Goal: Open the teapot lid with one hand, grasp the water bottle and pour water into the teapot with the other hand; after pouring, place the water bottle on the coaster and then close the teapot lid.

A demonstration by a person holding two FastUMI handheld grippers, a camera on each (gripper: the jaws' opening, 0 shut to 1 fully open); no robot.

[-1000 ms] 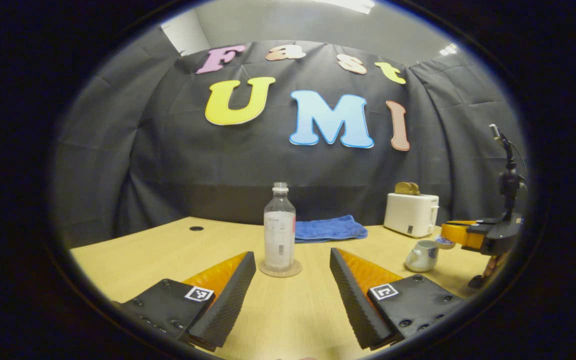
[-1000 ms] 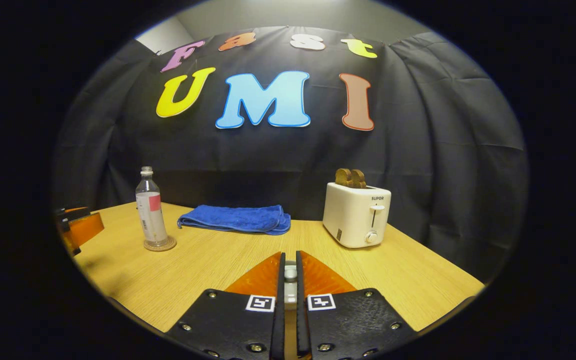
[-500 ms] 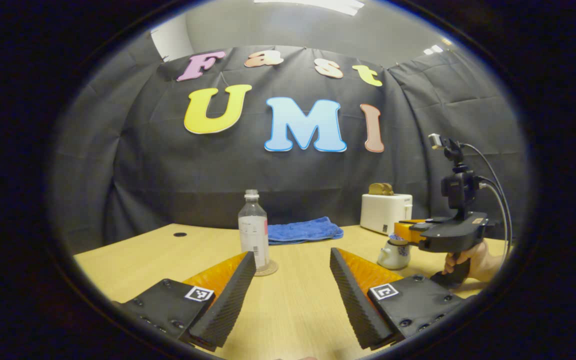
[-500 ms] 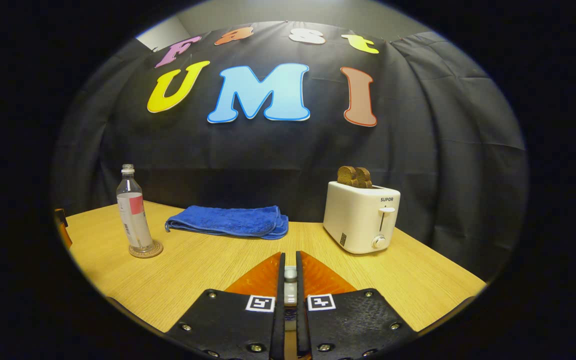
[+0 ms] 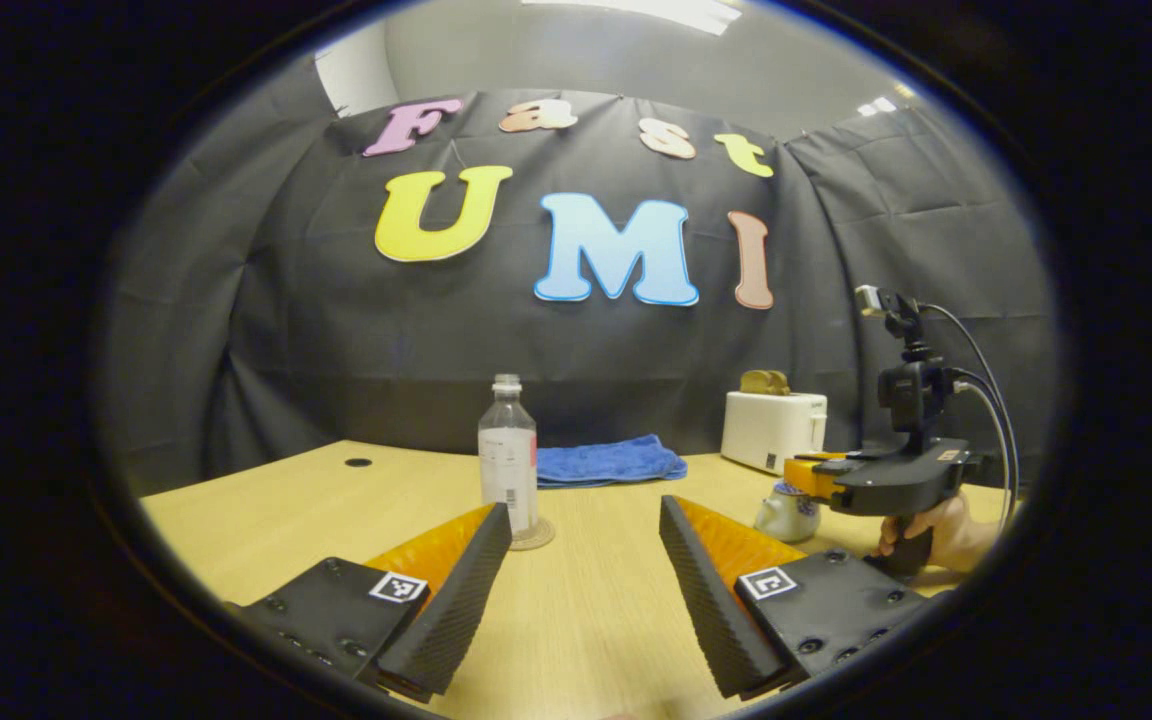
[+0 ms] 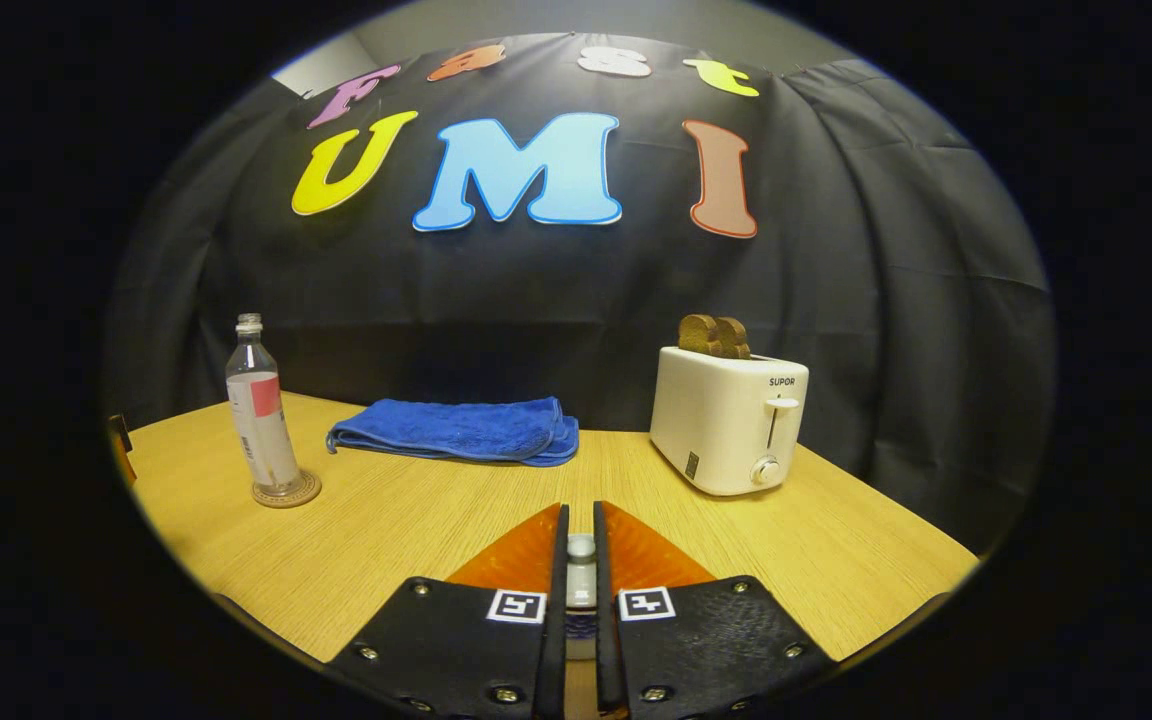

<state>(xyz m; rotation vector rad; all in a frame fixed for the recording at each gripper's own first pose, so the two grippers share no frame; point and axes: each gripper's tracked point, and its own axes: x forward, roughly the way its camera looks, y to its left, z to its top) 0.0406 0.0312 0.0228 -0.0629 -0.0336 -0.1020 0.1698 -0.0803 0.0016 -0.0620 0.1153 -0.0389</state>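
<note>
A clear water bottle (image 5: pixel 508 455) with no cap stands upright on a round coaster (image 5: pixel 534 537) in the left gripper view. My left gripper (image 5: pixel 586 510) is open in front of it and apart from it. A small white teapot (image 5: pixel 786 512) stands to the right. Above it, my right gripper (image 5: pixel 804 477) is held by a hand (image 5: pixel 946 530). In the right gripper view, my right gripper (image 6: pixel 581 520) is shut on the lid's knob (image 6: pixel 581 547); the pot below is hidden. The bottle (image 6: pixel 258 420) and coaster (image 6: pixel 286 493) stand far left.
A folded blue towel (image 5: pixel 608 462) lies at the back of the wooden table (image 5: pixel 576 620), and a white toaster (image 5: pixel 773 430) holding toast stands back right. The same towel (image 6: pixel 456 432) and toaster (image 6: pixel 731 420) lie ahead of my right gripper. A cable hole (image 5: pixel 358 462) is back left.
My left gripper has drawn back from the bottle, which stays on the coaster. My right gripper carried the lid from beside the teapot to over its top.
</note>
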